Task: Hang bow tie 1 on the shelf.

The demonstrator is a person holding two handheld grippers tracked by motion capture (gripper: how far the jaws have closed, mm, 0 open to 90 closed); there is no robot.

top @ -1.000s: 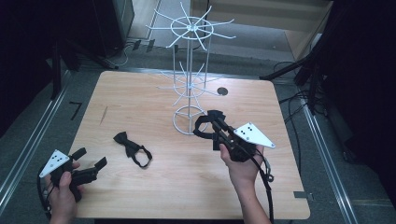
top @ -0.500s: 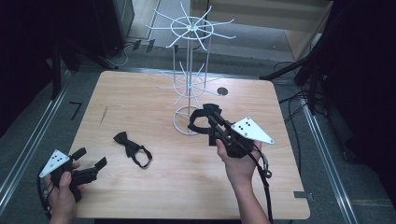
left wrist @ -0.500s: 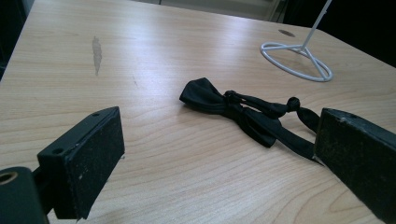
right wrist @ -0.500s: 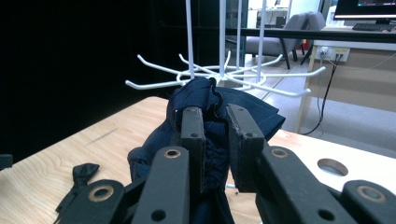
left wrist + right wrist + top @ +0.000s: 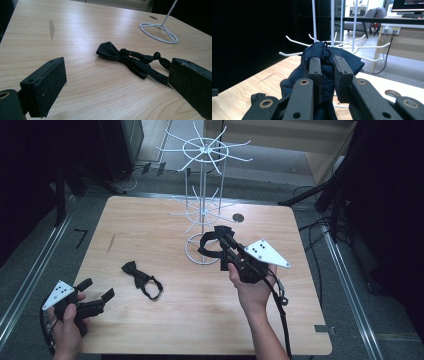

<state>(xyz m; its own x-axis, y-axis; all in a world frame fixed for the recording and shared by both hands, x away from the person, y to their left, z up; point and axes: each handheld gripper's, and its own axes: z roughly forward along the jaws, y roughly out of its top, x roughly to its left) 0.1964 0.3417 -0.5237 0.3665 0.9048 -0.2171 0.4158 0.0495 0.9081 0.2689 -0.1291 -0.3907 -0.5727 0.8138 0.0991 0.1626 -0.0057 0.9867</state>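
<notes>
A white wire rack [image 5: 202, 180] with hook arms stands on its ring base at the back middle of the wooden table [image 5: 150, 225]. My right gripper [image 5: 223, 239] hovers over that base, shut on a dark blue bow tie [image 5: 210, 245]. In the right gripper view the bow tie [image 5: 348, 62] bunches between the jaws of my right gripper [image 5: 327, 63], just short of the rack's lower arms [image 5: 294, 41]. A second black bow tie [image 5: 141, 279] lies flat on the table. My left gripper [image 5: 95, 291] rests open at the front left corner, the black bow tie [image 5: 125, 57] lying ahead of its jaws.
A small dark round hole [image 5: 238, 217] marks the table behind the rack. The rack's base ring [image 5: 158, 32] sits beyond the lying bow tie. Metal rails run along both sides of the table, with cables on the floor at the right.
My right gripper has risen a little and shifted left toward the rack, carrying the dark blue bow tie. The left gripper and the lying bow tie have stayed put.
</notes>
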